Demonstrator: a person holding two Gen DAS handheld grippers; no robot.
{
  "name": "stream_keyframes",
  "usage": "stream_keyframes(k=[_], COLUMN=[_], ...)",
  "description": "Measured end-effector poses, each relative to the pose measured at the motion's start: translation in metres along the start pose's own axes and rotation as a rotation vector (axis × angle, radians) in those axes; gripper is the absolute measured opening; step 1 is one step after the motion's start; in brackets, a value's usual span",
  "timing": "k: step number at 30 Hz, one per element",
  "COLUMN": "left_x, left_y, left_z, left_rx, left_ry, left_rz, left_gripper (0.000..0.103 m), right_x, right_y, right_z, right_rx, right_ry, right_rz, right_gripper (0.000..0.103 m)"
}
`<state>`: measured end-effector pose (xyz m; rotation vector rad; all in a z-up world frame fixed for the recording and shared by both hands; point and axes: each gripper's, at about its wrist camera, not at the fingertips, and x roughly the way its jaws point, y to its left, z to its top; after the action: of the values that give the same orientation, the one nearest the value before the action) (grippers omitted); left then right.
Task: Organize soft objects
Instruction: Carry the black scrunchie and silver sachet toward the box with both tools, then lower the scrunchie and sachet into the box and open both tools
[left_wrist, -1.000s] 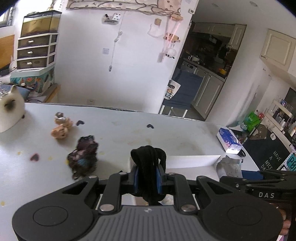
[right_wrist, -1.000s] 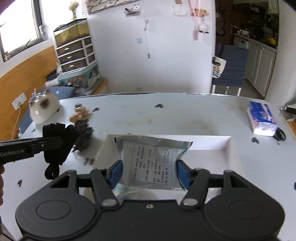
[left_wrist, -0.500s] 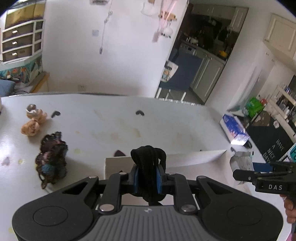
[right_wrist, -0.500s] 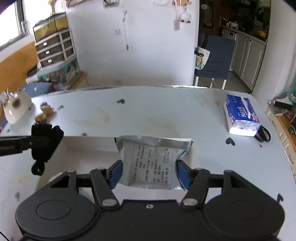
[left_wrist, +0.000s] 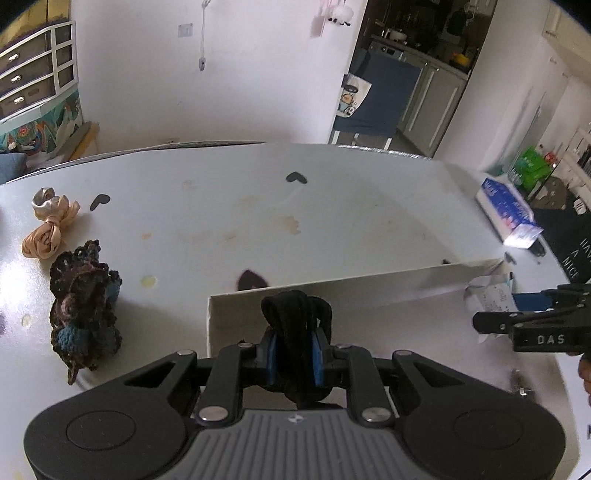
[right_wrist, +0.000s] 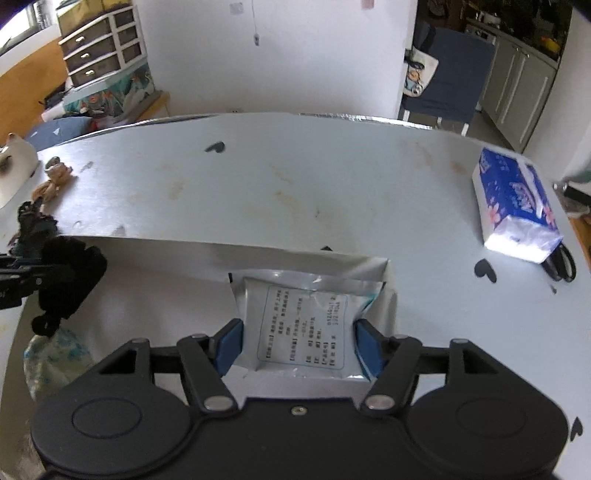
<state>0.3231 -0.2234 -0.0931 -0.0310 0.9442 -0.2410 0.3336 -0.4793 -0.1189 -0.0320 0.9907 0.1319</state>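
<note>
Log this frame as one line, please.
left gripper: shut on black fabric loop | right gripper: shut on silver foil packet | both over white box

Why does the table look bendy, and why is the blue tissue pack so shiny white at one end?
Both views use a fisheye lens, so the table edge curves. In the right wrist view, bright light washes out the near end of the tissue pack; the left wrist view shows the same glare on it. Also there, the white box wall looks slightly smeared, while the black cloth in the left gripper stays sharp.
</note>
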Motion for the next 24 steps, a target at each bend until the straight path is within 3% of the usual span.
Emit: stream_keyframes(k=[2,3,5,8,13,24], left_x=[0.004,0.006,0.009,0.01,0.005,-0.028], left_y=[0.0,0.0,0.002,0.003,-0.004,-0.013], left_z=[-0.002,-0.002,-0.004,-0.006,-0.008,-0.012], left_rx=[0.015,0.022,0.02,0.017,0.024,-0.014], left_ry=[0.009,0.014,0.016,0.019,0.009,-0.017], left_rz=[0.024,0.042,0.065,0.062,0.034,-0.005], left_gripper=[0.021,0.024,0.027,0.038,0.068,0.09], right_x=[0.005,0.005,0.002,-0.005,-0.018,-0.047], right_y=[-0.001,-0.001,-0.002,-0.003,-0.005,-0.001], right_z=[-0.001,-0.001,-0.003,-0.004,-0.008,-0.024], right_rx=[0.007,0.015,0.033,0.053,0.082,0.111], right_ry=[0.009,0.008,-0.012,-0.031,-0.044,-0.069], right_rz=[-0.002,-0.003,-0.007,-0.001,0.012,0.024], right_gripper=[0.073,0.083,0.09,0.09,0.091,0.094])
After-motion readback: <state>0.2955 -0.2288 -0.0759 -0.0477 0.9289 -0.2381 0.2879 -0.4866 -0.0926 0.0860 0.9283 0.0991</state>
